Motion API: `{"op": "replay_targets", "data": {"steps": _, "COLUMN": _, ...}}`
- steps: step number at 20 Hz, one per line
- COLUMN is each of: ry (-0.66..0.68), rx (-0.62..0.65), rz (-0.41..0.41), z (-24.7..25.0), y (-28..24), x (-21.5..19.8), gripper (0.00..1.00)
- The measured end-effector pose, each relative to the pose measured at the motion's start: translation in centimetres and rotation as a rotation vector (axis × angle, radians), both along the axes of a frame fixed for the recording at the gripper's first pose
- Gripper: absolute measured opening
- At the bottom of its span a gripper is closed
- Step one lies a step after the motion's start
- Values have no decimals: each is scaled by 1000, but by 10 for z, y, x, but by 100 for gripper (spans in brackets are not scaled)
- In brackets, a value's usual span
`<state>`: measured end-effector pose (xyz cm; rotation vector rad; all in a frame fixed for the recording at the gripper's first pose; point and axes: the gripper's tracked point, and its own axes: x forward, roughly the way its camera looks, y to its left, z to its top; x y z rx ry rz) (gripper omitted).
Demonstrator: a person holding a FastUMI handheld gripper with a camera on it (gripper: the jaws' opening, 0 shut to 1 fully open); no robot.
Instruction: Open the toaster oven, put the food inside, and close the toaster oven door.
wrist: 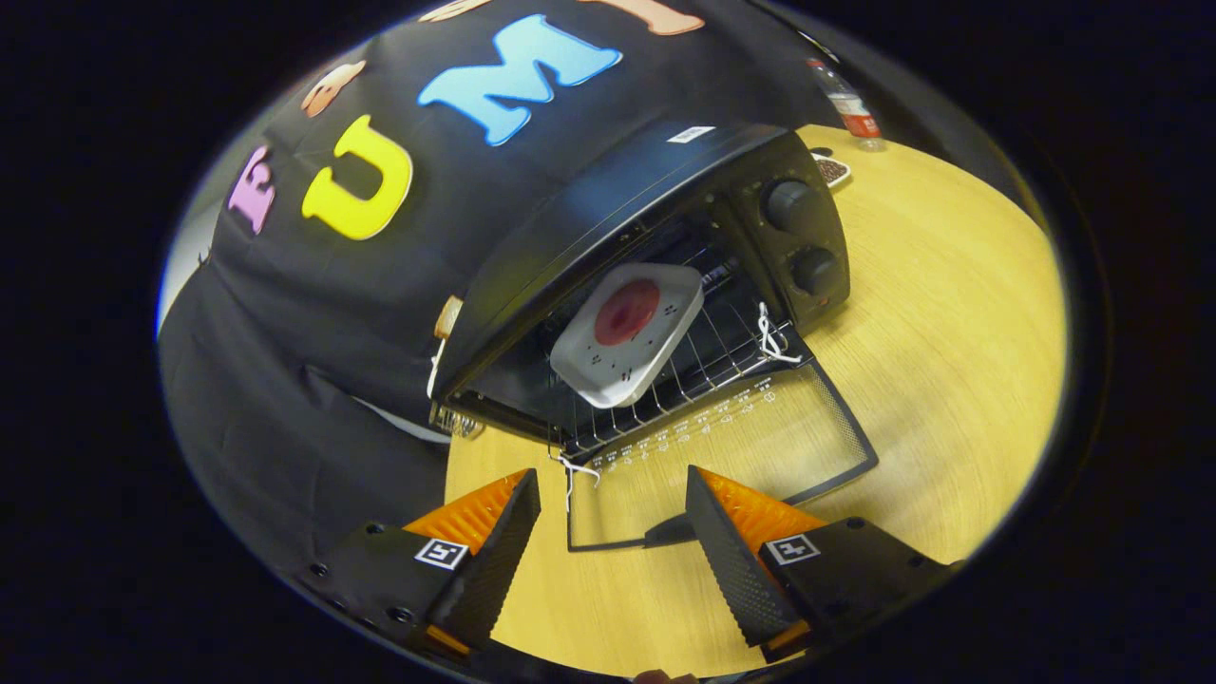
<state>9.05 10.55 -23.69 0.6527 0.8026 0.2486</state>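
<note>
Tongs (613, 513): spread wide, nothing between the two fingers (494, 532); each finger is black with an orange ribbed back and a small square marker on its base.
Toaster oven (655, 275): black, sits on the bench beyond the tongs, tilted in the fisheye view; two round knobs (803, 237) are stacked on its control panel at the right side.
Oven door (722, 465): folded fully down and lying flat on the bench just ahead of the fingers (the wood grain shows through its glass); its near edge lies between the two fingertips.
Door cords (771, 337): white string is tied at both ends of the door's hinge side, one knot at the right and one at the left.
Wire rack (703, 370): inside the open cavity, reaching to the front lip.
Food tray (627, 332): white, square with rounded corners, resting on the rack inside the oven, well apart from the tongs.
Food (627, 312): a round red piece in the middle of the tray.
Bench (950, 380): light yellow wood.
Bottle (848, 106): stands far behind the oven, with a red label.
Small dish (832, 171): near the bottle, holding something dark.
</note>
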Motion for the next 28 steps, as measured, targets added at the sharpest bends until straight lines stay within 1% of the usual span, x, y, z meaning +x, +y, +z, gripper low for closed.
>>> {"op": "replay_targets", "data": {"steps": 2, "ry": -30, "rx": -72, "rz": 44, "z": 2, "y": -1, "x": -7, "gripper": 98}}
{"op": "replay_targets", "data": {"steps": 5, "ry": -32, "rx": -190, "rz": 97, "z": -8, "y": -5, "x": -21, "gripper": 98}}
{"op": "replay_targets", "data": {"steps": 7, "ry": -60, "rx": -310, "rz": 103, "z": -13, "y": -18, "x": -28, "gripper": 98}}
{"op": "replay_targets", "data": {"steps": 9, "ry": -81, "rx": -416, "rz": 137, "z": -19, "y": -28, "x": -35, "gripper": 98}}
{"op": "replay_targets", "data": {"steps": 11, "ry": -55, "rx": -494, "rz": 193, "z": -36, "y": -33, "x": -47, "gripper": 98}}
{"op": "replay_targets", "data": {"steps": 13, "ry": -22, "rx": -581, "rz": 228, "z": -51, "y": -44, "x": -58, "gripper": 98}}
{"op": "replay_targets", "data": {"steps": 16, "ry": 14, "rx": -617, "rz": 266, "z": -66, "y": -43, "x": -66, "gripper": 98}}
{"op": "replay_targets", "data": {"steps": 20, "ry": 42, "rx": -633, "rz": 276, "z": -77, "y": -45, "x": -66, "gripper": 98}}
{"op": "replay_targets", "data": {"steps": 25, "ry": 115, "rx": -635, "rz": 241, "z": -92, "y": -57, "x": -65, "gripper": 98}}
{"op": "replay_targets", "data": {"steps": 28, "ry": 152, "rx": -609, "rz": 211, "z": -99, "y": -57, "x": -59, "gripper": 98}}
